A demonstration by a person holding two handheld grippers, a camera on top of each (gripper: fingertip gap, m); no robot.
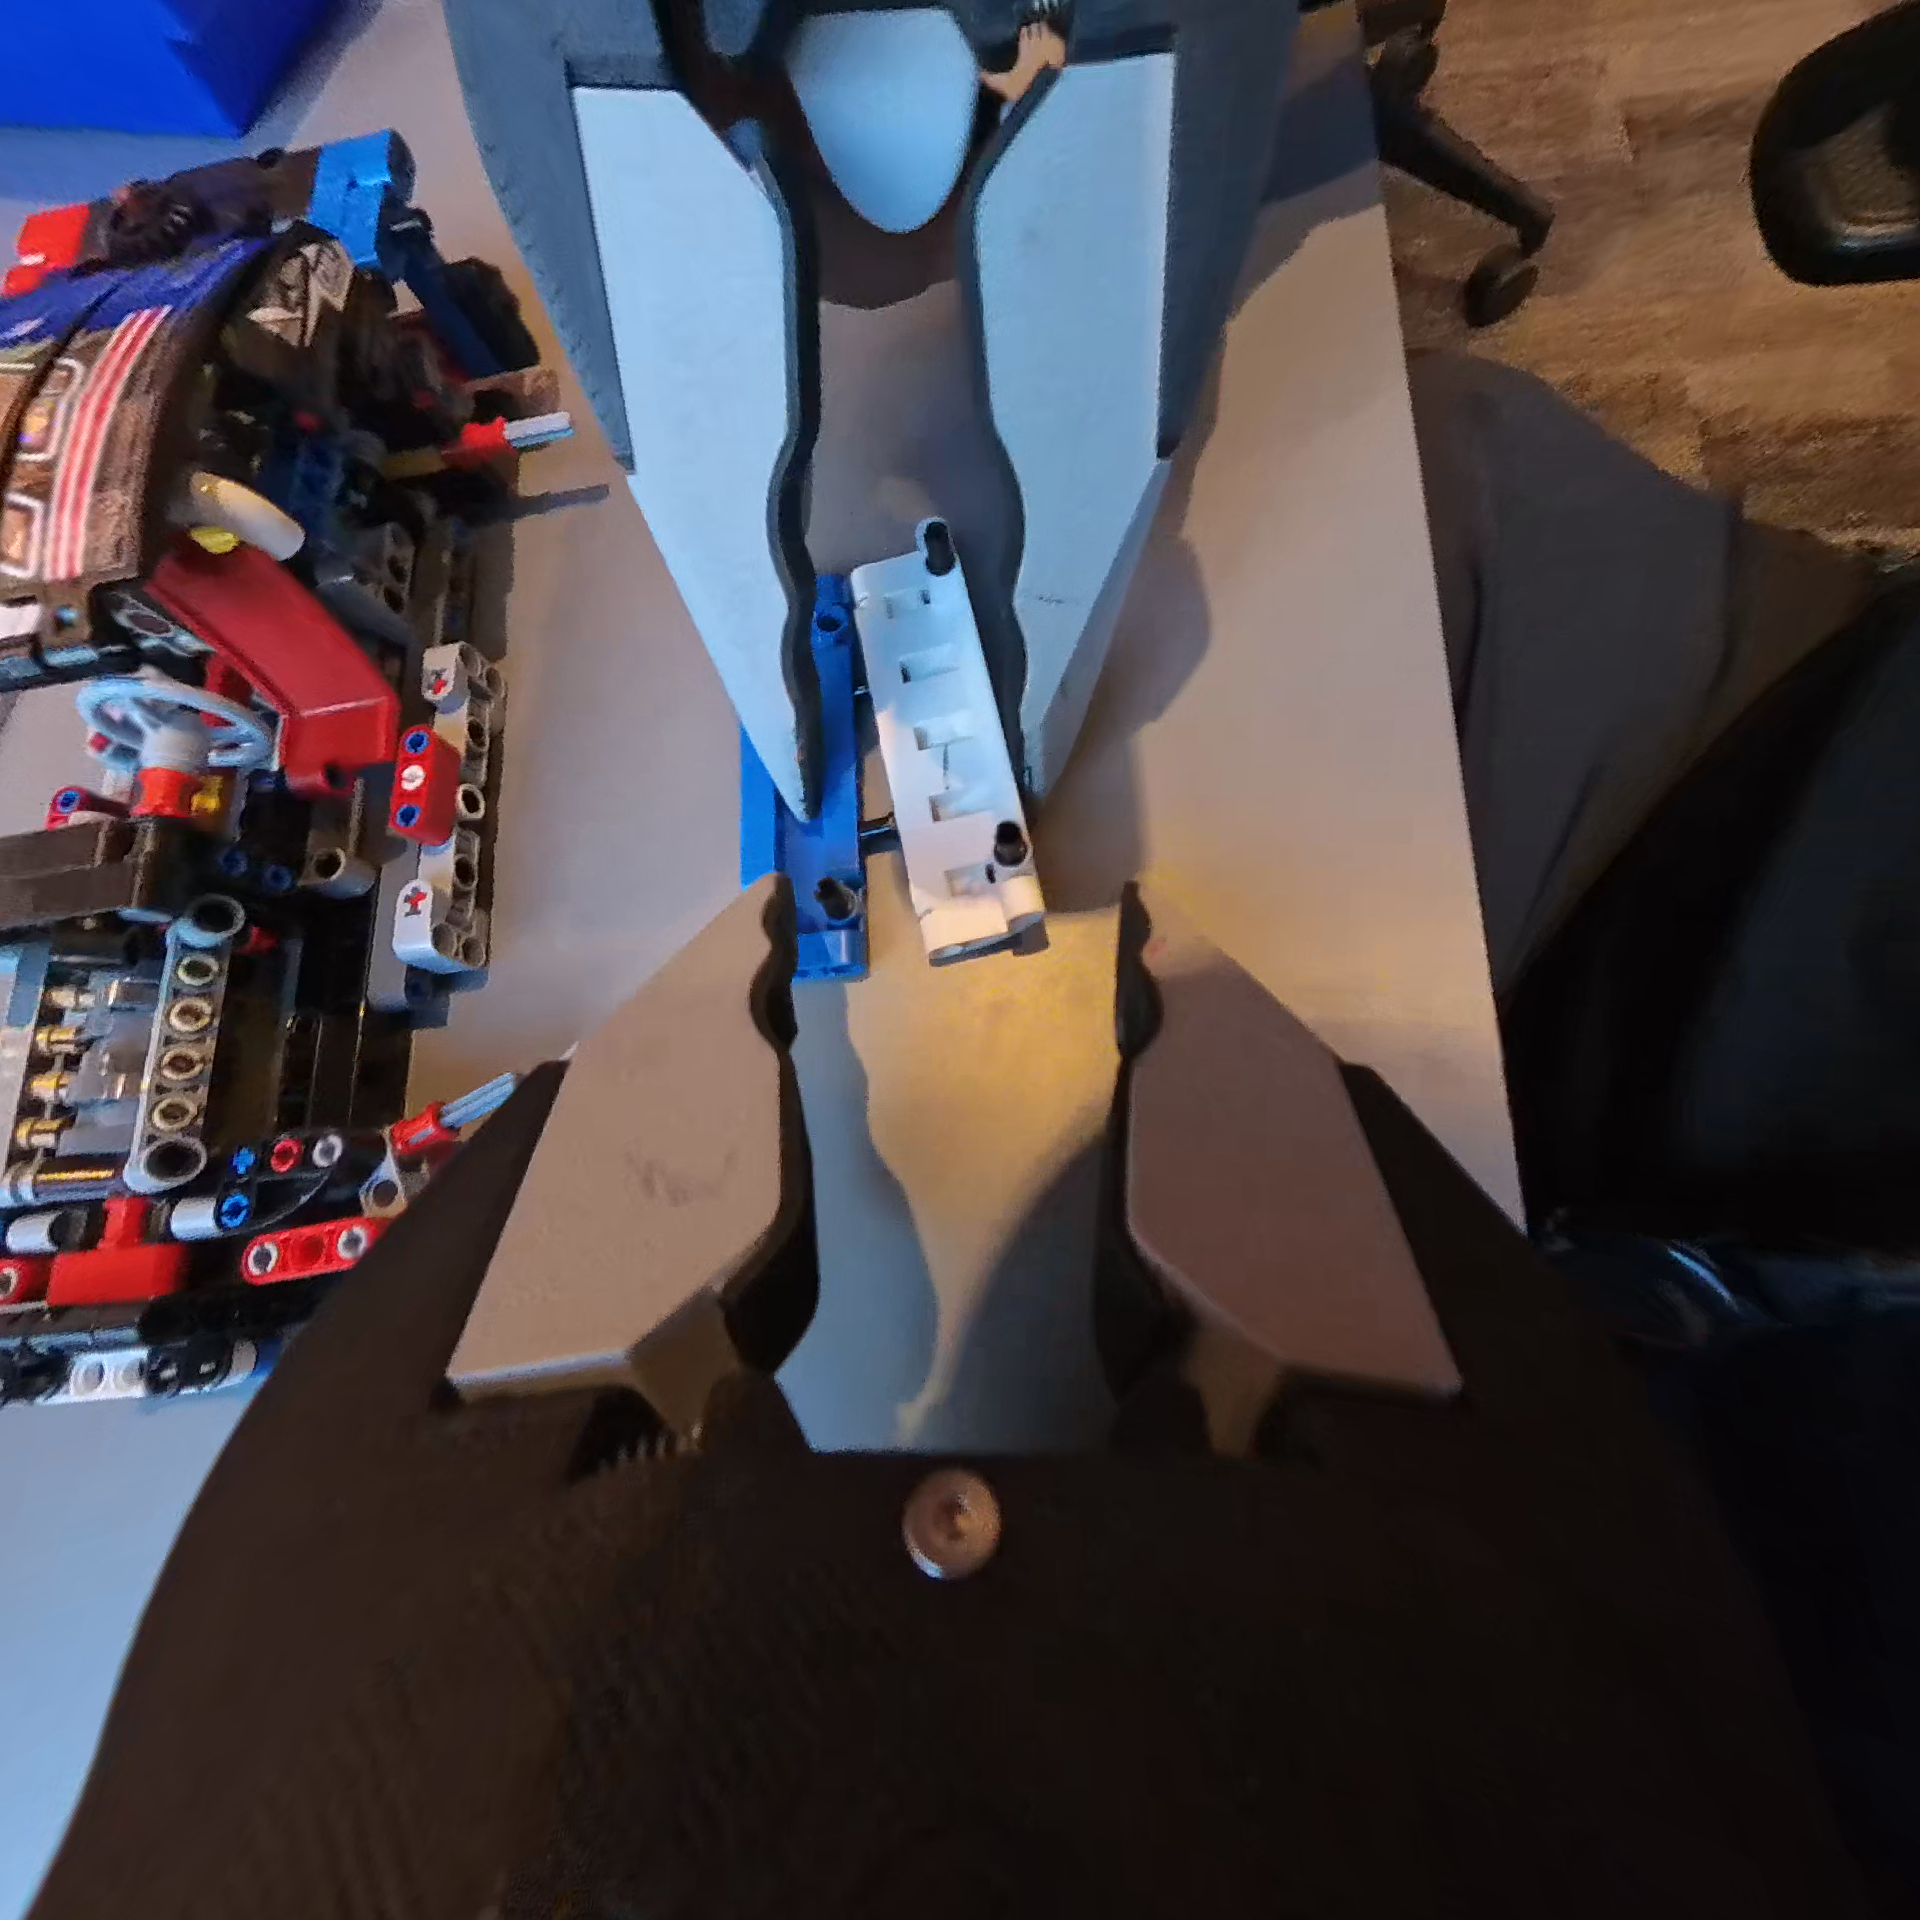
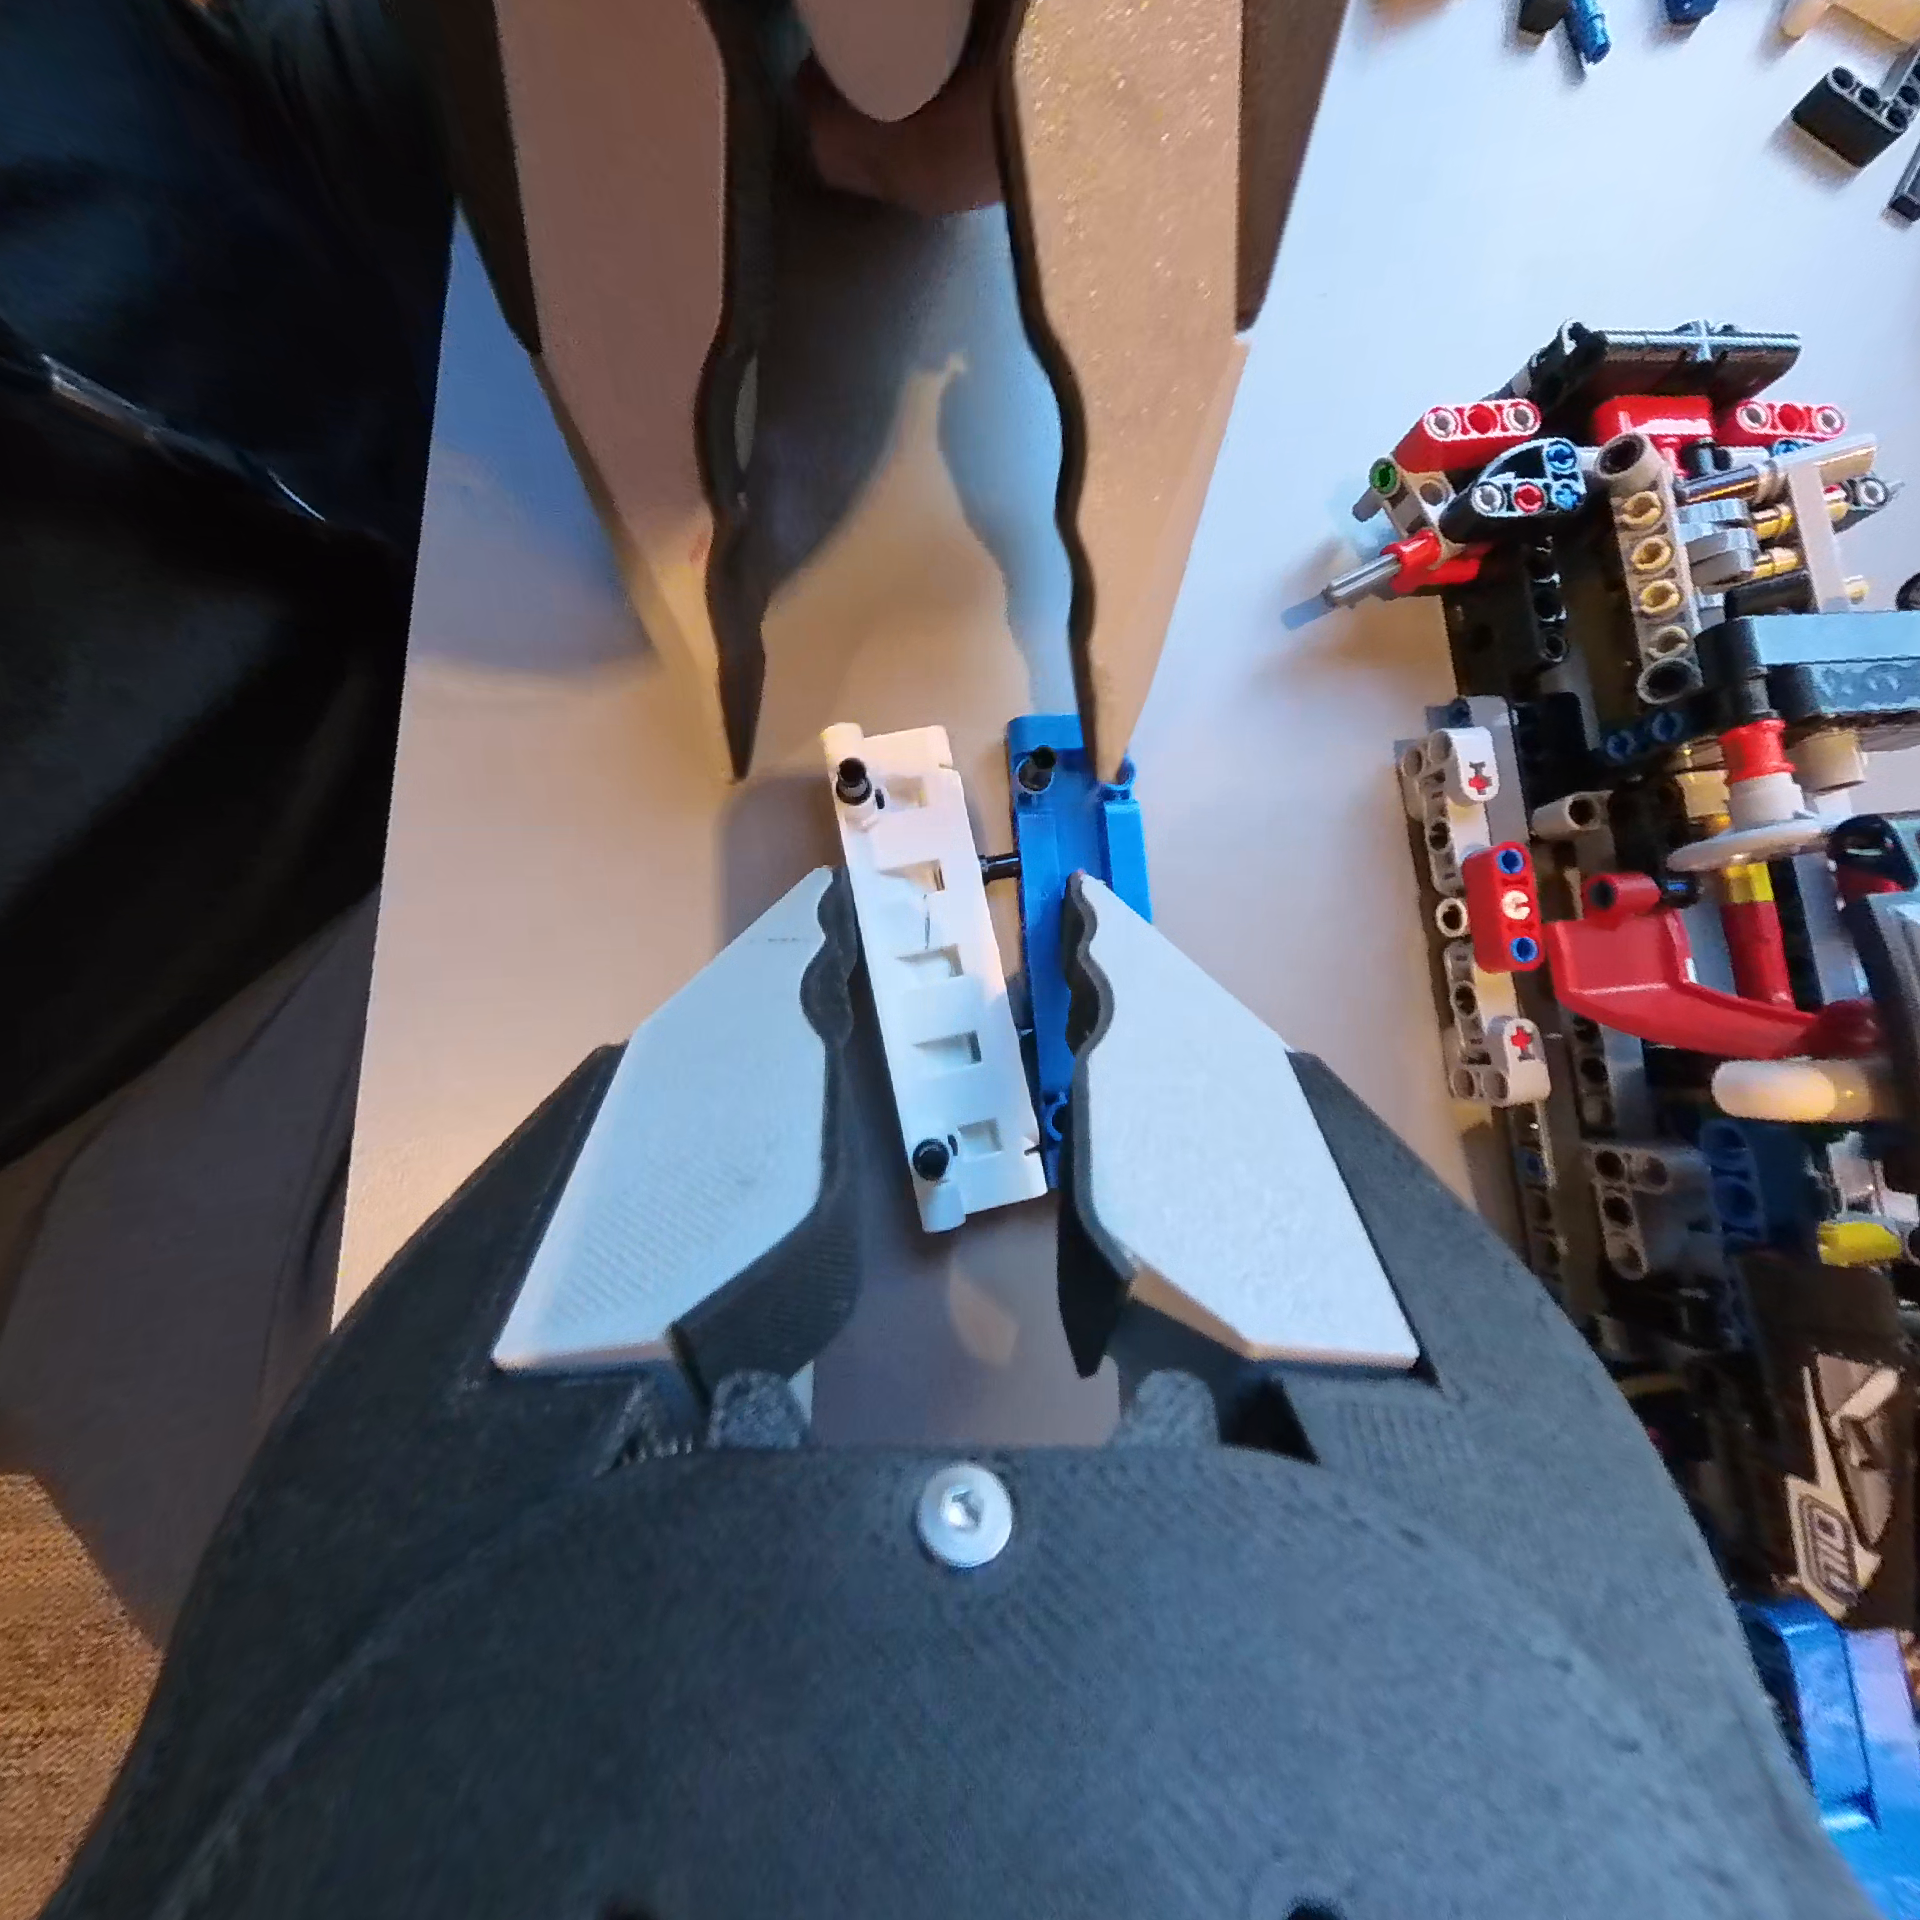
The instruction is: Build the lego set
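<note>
The 2 grippers face each other across a pale tabletop [image 1: 1299, 727], tip to tip, over a small subassembly; a white panel [image 2: 940, 987] and a blue beam [image 2: 1044, 894] lie side by side, joined by a short black pin; the right gripper [image 2: 951, 909] has its jaws closed around this pair, 1 finger against the white panel and the other on the blue beam; the left gripper [image 1: 951, 920] hovers at the near end of the pieces with its jaws spread wide, touching nothing that I can see; the half-built lego vehicle [image 1: 239, 790], a tangle of black, red, grey and blue parts, sits on the tabletop well apart from the grippers; loose bricks [image 2: 1860, 114] lie scattered by the far corner.
</note>
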